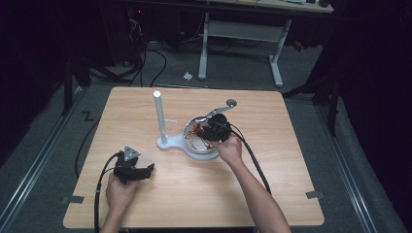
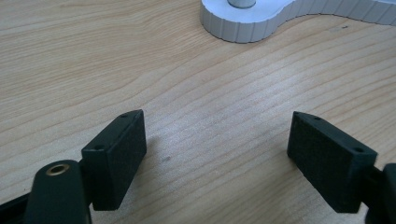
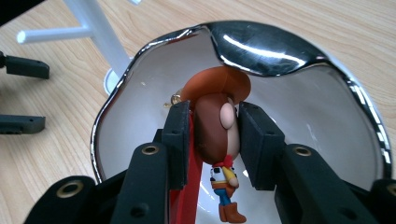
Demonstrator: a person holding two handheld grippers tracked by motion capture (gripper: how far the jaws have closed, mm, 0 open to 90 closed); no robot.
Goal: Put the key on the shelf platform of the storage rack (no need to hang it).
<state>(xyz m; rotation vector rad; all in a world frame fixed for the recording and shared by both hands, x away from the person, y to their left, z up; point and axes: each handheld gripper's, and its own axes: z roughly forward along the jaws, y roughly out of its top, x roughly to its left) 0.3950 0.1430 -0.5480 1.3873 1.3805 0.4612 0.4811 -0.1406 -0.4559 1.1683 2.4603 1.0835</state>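
In the high view, at about 7 o'clock on the pale wood-grain table point(image 1: 272, 194), the left gripper point(image 1: 145, 170) lies low over the boards in the person's left hand point(image 1: 119, 193), a grey three-cornered plate on its back. Its own view shows two blocky matte-black pads point(image 2: 116, 158) standing wide apart with nothing but bare, streaky wood between them: released.

Nearer the centre, the right hand point(image 1: 229, 149) brings the right gripper point(image 3: 215, 140) down into a round white bowl point(image 3: 327, 116) with a wavy, mirror-bright chrome rim. The jaws are clenched on a small glossy plastic cowboy figure point(image 3: 217, 135): the pads press both sides of its big smooth brown head, the orange hat brim curling above at 12 o'clock, the tiny body with yellow shirt, blue legs and brown boots hanging below toward 6 o'clock, over the bowl's white inside. A red strip runs beside the left pad; what it is I cannot tell.

Beyond, at the bowl's 10 o'clock, a slim white post point(image 1: 160, 116) rises upright from a ribbed, curved white base point(image 2: 243, 23).
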